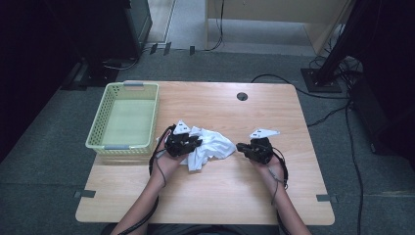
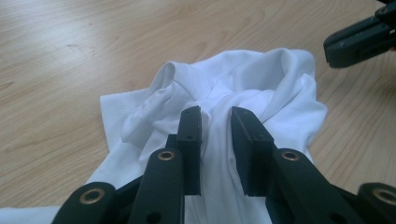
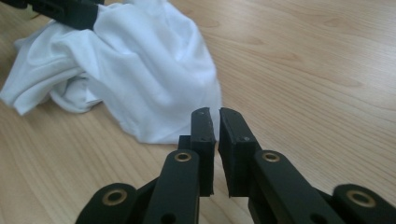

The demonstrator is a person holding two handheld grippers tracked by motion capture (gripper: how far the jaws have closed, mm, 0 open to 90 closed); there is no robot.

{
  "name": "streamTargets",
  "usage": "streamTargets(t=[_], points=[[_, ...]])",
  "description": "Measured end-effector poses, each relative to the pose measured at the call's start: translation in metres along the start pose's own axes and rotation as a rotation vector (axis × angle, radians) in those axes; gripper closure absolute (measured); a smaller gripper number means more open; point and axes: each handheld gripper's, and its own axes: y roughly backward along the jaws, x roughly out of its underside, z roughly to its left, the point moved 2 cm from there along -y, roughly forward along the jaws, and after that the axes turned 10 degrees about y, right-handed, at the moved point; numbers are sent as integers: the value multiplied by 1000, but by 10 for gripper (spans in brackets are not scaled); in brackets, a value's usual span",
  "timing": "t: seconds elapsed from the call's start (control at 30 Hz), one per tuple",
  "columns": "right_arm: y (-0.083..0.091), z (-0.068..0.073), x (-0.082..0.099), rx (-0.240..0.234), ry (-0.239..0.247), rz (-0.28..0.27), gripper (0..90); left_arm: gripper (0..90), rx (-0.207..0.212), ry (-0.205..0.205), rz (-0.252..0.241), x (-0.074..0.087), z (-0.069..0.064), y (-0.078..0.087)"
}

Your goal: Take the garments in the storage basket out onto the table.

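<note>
High view has a crumpled white cloth (image 1: 211, 147) bunched up near the middle of the light wooden table (image 1: 220, 196), just to the right of a pale green perforated plastic basket (image 1: 105, 117) that sits at the table's left side. The basket looks bare inside, and the cloth lies on the tabletop outside it.

The left gripper (image 1: 188, 144) is right on the cloth's left edge, held in the person's left hand (image 1: 169, 159). In the left gripper view its black jaws are part-way spread with a ridge of the white fabric (image 2: 243, 88) running up between them. Honestly can't tell whether they're actually squeezing it, there's still a visible gap with cloth in it.

The right gripper (image 1: 241, 147) sits just beside the cloth's right edge, low over bare wood, held by the right hand (image 1: 274, 169). From the right gripper view its jaws are nearly pressed together, only a thin slit between them, nothing caught in there, and the cloth (image 3: 140, 70) is a little ahead and to the left.

A dark round grommet hole (image 1: 242, 96) is in the table near its far edge, and black cables (image 1: 342, 112) trail across the grey carpet beyond.
</note>
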Motion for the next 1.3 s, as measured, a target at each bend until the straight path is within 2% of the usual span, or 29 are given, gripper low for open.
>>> streamTargets(t=[0.17, 0.23, 0.33, 0.37, 0.47, 0.53, 0.67, 0.7, 0.73, 0.8, 0.87, 1.03, 1.1, 1.13, 1.17, 1.23, 1.3], points=[[-1, 7, -3, -23, 22, 1, 794, 615, 10, 12, -31, -3, -2, 7], [-1, 9, -4, -28, 29, -1, 780, 522, 7, 11, -37, -4, -3, 9], [-1, 10, -4, -32, 31, -3, 753, 465, -6, -6, -29, -4, -4, 9], [-1, 10, -4, -33, 34, -4, 744, 426, -6, 1, -24, -5, -5, 9], [-1, 11, -5, -36, 36, -7, 728, 383, -9, 21, -21, -6, -4, 11], [-1, 13, -6, -39, 50, -6, 714, 380, -8, 35, -28, -6, -3, 14], [-1, 17, -8, -48, 60, -8, 692, 367, -8, 33, -36, -7, -4, 19], [-1, 18, -8, -51, 62, -9, 684, 364, -26, 30, -38, -7, -4, 20], [-1, 19, -8, -51, 64, -8, 681, 313, -40, 43, -31, -6, -4, 20], [-2, 20, -8, -55, 70, -8, 668, 312, -20, 65, -21, -6, -4, 21], [-3, 21, -7, -59, 72, -5, 665, 312, -27, 46, -15, -5, -6, 21], [-6, 23, -6, -74, 66, 0, 642, 314, -39, 47, -11, -3, -9, 22], [-6, 23, -6, -76, 65, -2, 638, 351, -51, 34, 3, -2, -10, 22], [-7, 23, -6, -77, 66, -3, 635, 351, -56, 15, 9, -1, -11, 23], [-8, 24, -6, -79, 68, -4, 632, 406, -73, -13, 23, 1, -14, 23], [-9, 25, -5, -76, 79, -10, 622, 405, -76, -19, 22, 1, -15, 24], [-11, 26, -5, -78, 85, -15, 609, 369, -58, -22, -6, 4, -19, 25]])
